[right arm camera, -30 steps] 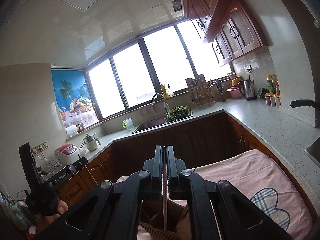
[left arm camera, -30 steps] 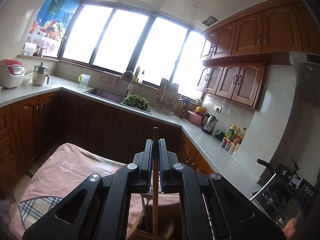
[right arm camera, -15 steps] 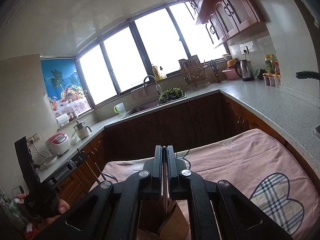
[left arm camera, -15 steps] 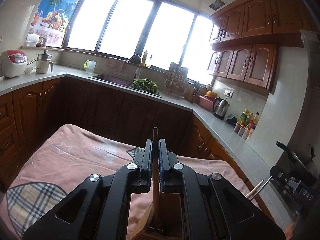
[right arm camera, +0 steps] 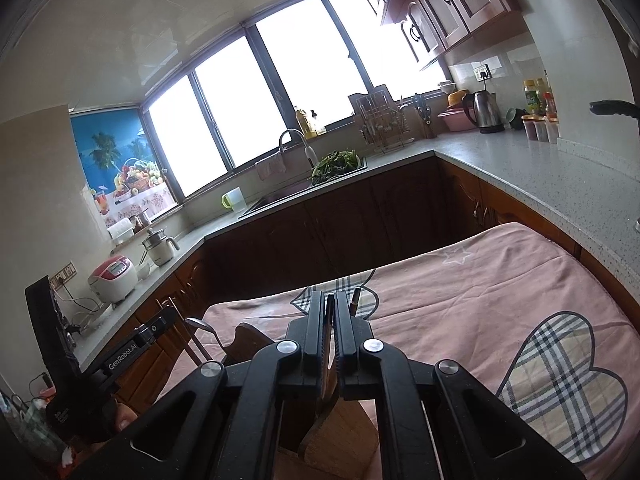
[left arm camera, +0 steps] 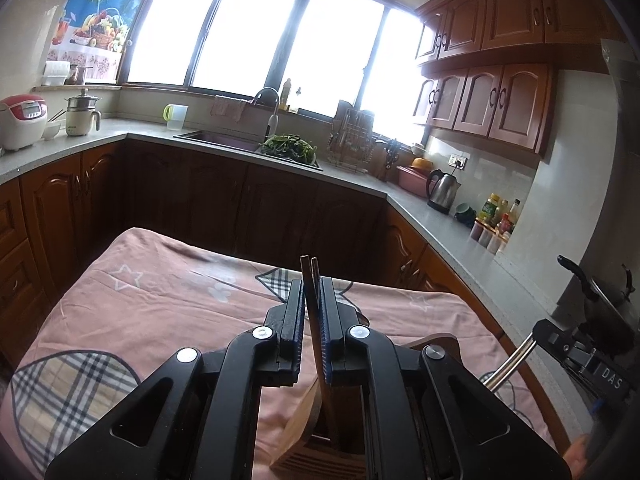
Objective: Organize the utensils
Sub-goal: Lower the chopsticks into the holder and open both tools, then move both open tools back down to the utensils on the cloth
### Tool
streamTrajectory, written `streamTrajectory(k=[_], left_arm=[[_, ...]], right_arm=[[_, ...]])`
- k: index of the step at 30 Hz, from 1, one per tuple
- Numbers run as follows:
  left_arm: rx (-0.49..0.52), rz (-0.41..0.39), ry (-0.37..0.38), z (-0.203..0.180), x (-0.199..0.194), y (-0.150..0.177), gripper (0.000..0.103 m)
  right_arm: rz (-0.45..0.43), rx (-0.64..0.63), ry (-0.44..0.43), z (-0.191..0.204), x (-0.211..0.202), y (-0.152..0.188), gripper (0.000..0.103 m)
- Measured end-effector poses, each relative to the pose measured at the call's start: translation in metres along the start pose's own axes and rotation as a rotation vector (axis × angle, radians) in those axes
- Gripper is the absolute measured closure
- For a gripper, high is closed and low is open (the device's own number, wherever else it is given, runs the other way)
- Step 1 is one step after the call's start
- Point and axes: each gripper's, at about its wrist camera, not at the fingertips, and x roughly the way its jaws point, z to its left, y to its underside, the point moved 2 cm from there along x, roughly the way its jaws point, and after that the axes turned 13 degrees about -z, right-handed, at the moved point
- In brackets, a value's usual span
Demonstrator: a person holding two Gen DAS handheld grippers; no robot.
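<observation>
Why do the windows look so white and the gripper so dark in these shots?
Left wrist view: the windows are blown out by backlight, so the left gripper and lower cabinets fall into shadow; fisheye bends the counter. Right wrist view: same glare at the windows, and the right gripper is nearly silhouetted.

A pink cloth [left arm camera: 160, 304] covers the near table; a kettle [left arm camera: 442, 191] stands far right, a rice cooker [left arm camera: 22, 120] far left.
</observation>
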Motion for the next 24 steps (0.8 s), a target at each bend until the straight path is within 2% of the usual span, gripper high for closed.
streamTrajectory(k=[9,10,11,12,13,15,17,21,24], left_arm=[[-0.004,0.012,-0.008,-0.001,-0.001,-0.003,0.095],[-0.005,0.015,-0.007,-0.001,-0.002,-0.003,0.089],[-0.007,0.017,-0.008,-0.001,-0.004,-0.003,0.073],[-0.011,0.016,-0.014,0.000,-0.007,-0.004,0.062],[-0.019,0.007,-0.021,0.002,-0.012,-0.005,0.044],[-0.025,-0.014,-0.024,0.002,-0.021,-0.008,0.042],[-0.028,-0.008,-0.019,0.003,-0.029,-0.008,0.031],[-0.037,0.002,-0.023,0.006,-0.046,-0.006,0.025],[-0.039,0.022,-0.028,0.010,-0.059,-0.002,0.024]], right_arm=[[0.016,-0.012,-0.008,0.002,0.001,0.002,0.093],[0.018,-0.010,-0.009,0.002,0.001,0.002,0.090],[0.017,-0.004,-0.014,0.001,-0.001,0.001,0.087],[0.014,0.005,-0.026,0.001,-0.003,0.001,0.077],[0.009,0.009,-0.028,0.001,-0.005,0.000,0.065],[-0.012,0.008,-0.023,0.003,-0.013,-0.004,0.052],[-0.026,0.015,-0.027,0.002,-0.020,-0.007,0.052],[-0.051,0.029,-0.030,0.002,-0.035,-0.015,0.044],[-0.067,0.029,-0.034,0.002,-0.049,-0.016,0.034]])
